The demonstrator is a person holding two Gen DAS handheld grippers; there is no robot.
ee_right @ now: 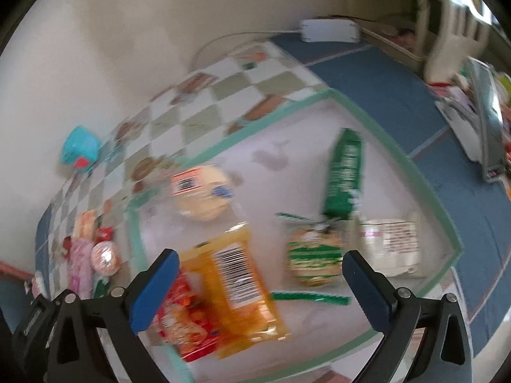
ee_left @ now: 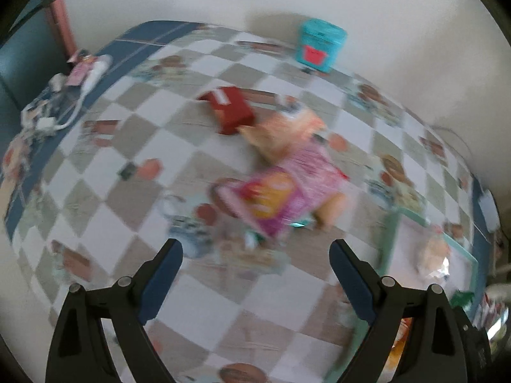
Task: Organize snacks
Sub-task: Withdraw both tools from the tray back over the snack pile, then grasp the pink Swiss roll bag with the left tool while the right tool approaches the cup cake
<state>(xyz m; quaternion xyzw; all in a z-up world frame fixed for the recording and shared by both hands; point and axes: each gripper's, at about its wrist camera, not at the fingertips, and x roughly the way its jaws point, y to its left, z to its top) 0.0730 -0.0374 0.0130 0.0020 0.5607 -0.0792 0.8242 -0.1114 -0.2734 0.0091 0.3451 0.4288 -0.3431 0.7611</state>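
In the left wrist view my left gripper [ee_left: 255, 250] is open and empty above the checkered tablecloth. Ahead of it lie a pink snack bag [ee_left: 281, 198], a peach-coloured pack [ee_left: 284, 134] and a red box [ee_left: 228, 108]. In the right wrist view my right gripper [ee_right: 260, 261] is open and empty over a green-rimmed white tray [ee_right: 412, 166]. In the tray lie an orange snack bag [ee_right: 236, 290], a red snack bag [ee_right: 179, 325], a round green pack [ee_right: 313, 255], a long green packet [ee_right: 345, 172], a round pale pack [ee_right: 201, 194] and a white pack [ee_right: 392, 242].
A teal tin [ee_left: 321, 44] stands at the back by the wall. Cables and small items [ee_left: 60, 95] lie at the table's left edge. The tray's rim [ee_left: 412, 215] shows at the right. A white power adapter [ee_right: 330, 30] sits by the wall. Everything is motion-blurred.
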